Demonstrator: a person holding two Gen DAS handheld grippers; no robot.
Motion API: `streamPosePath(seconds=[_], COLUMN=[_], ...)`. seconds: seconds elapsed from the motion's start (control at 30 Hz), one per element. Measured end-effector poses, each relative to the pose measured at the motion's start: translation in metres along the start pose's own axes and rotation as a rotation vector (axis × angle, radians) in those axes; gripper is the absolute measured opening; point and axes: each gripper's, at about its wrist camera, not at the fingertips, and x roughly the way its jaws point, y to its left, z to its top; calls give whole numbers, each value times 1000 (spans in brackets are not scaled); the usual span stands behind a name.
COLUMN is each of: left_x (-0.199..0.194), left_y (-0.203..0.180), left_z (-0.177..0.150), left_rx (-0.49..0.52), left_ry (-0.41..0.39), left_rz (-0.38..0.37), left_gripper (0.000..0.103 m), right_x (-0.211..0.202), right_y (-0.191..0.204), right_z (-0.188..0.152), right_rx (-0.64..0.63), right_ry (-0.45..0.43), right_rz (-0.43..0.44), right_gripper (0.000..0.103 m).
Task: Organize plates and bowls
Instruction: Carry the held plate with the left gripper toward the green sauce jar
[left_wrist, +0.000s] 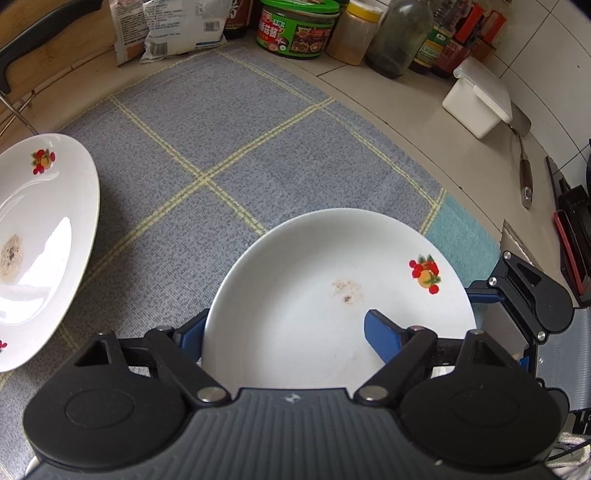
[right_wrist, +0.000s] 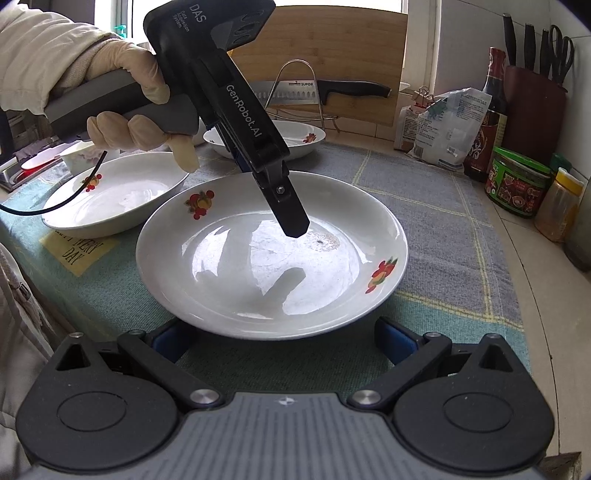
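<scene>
White glossy ceramic plate with red-and-orange fruit decals (right_wrist: 271, 254) sits on the blue-grey checked cloth mat (left_wrist: 229, 122), near the mat's front edge. Shallow dish form, broad rim, two decals visible on the rim in the right wrist view, one in the left wrist view. A small brownish speckled residue patch marks the well near centre.

Left gripper (left_wrist: 288, 332) straddles the plate's rim: one blue pad over the inside of the well, the other outside and below the rim. Jaws are spread; whether the pads touch the plate cannot be told. Seen from the right wrist view, a gloved hand (right_wrist: 140, 110) holds this gripper tilted down into the plate.

Right gripper (right_wrist: 280, 341) is open, fingers wide, just in front of the plate's near rim, one pad at each side, not touching it.

A second white fruit-decal plate (right_wrist: 110, 195) lies just left of the first, rims close. A third white plate (right_wrist: 295, 138) sits behind, by the wire rack.

Open mat stretches behind the main plate. Green-lidded jar (left_wrist: 297, 29), yellow-capped jar (left_wrist: 354, 31), bottles and a white lidded box (left_wrist: 478, 98) crowd the counter's far and right edges.
</scene>
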Motion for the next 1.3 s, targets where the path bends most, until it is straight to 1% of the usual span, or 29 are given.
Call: streamPosePath(seconds=[0.23, 1.0, 1.3], left_x=[1, -2, -3], left_y=[-2, 0, -1], left_z=[2, 0, -3], left_rx=[36, 28, 34], left_ry=[19, 16, 10], left_rz=[-2, -18, -20], left_gripper=[85, 83, 83], right_x=[2, 7, 9], right_y=[-2, -3, 1], right_z=[3, 9, 12], right_rx=[-16, -48, -47], right_ry=[16, 34, 51], right_rz=[17, 57, 50], right_gripper=[103, 103, 103])
